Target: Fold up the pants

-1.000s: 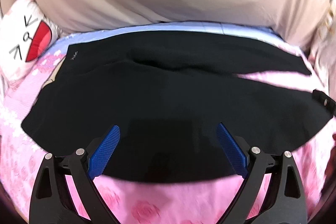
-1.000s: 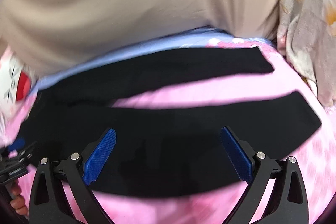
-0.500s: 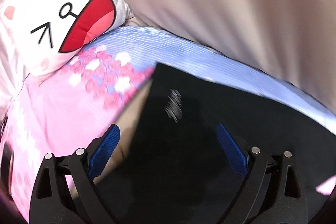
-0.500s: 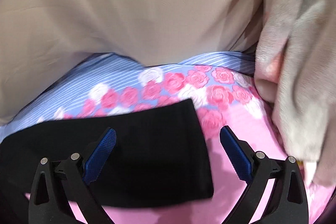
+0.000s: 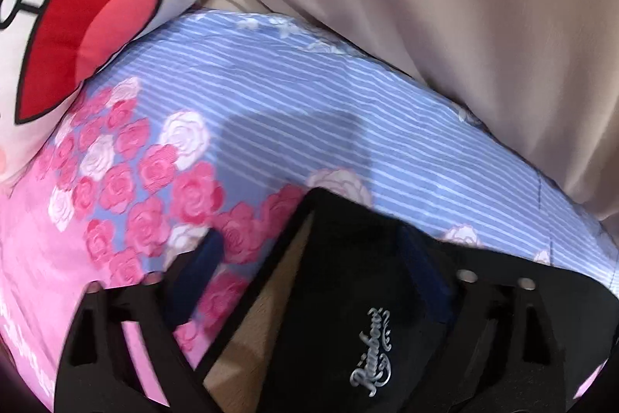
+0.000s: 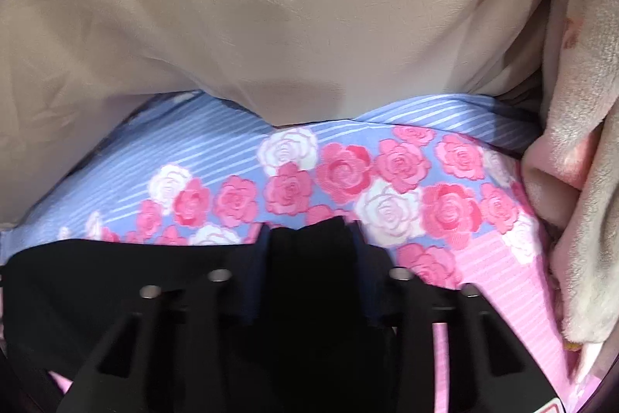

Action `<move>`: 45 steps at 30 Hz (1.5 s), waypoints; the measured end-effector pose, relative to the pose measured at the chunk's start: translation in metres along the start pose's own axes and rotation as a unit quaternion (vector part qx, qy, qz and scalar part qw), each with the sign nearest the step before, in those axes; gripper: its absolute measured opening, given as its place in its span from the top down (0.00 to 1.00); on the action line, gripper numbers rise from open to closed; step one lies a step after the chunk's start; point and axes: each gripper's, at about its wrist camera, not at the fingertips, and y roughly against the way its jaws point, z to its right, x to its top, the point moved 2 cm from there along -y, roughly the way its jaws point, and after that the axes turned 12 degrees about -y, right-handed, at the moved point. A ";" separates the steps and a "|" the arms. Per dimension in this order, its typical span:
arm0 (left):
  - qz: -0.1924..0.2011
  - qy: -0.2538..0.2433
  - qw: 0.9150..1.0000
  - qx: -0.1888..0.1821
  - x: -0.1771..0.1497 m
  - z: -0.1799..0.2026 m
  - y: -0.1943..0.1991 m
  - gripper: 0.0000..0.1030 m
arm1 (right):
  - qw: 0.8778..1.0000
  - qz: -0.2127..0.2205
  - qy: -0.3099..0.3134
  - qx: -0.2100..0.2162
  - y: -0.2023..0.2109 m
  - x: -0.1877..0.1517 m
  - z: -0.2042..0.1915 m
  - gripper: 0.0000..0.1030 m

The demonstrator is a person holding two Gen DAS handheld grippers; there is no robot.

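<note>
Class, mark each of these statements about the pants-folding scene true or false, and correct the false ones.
1. The pants are black. True.
2. The right gripper is wide open over bare sheet. False: its jaws have just been closing and pinch a fold of the black cloth.
3. The bedsheet is plain white. False: it has blue stripes and pink roses.
4. A silver logo shows on the pants near the left gripper. True.
5. The left gripper is clamped shut. False: its fingers stand apart around the pants' corner.
</note>
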 end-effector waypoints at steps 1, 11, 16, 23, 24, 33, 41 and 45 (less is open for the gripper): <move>0.005 -0.003 1.000 -0.006 0.001 0.003 0.002 0.41 | 1.000 0.000 0.002 0.003 0.002 0.000 -0.003 0.77; 0.092 -0.017 0.992 -0.086 -0.035 -0.003 0.124 0.93 | 0.991 0.085 0.025 0.103 0.119 -0.017 -0.013 0.84; 0.140 -0.015 0.982 -0.129 -0.111 -0.029 0.208 0.92 | 0.982 0.123 0.046 0.136 0.203 -0.062 0.030 0.94; 0.057 0.025 0.991 -0.117 -0.234 -0.064 0.201 0.89 | 0.992 0.090 0.041 0.083 0.210 -0.147 0.088 0.91; 0.032 0.031 0.993 -0.105 -0.254 -0.067 0.190 0.89 | 0.992 0.088 0.037 0.084 0.211 -0.152 0.091 0.88; 0.028 0.187 0.977 -0.096 -0.306 -0.094 0.177 0.35 | 0.992 0.116 -0.040 0.031 0.225 -0.181 0.131 0.44; 0.024 0.176 0.973 -0.149 -0.273 -0.045 0.153 0.10 | 0.987 0.126 -0.057 0.078 0.248 -0.208 0.116 0.44; 0.009 0.188 0.964 -0.188 -0.260 -0.042 0.128 0.47 | 0.990 0.112 -0.040 0.069 0.244 -0.227 0.101 0.44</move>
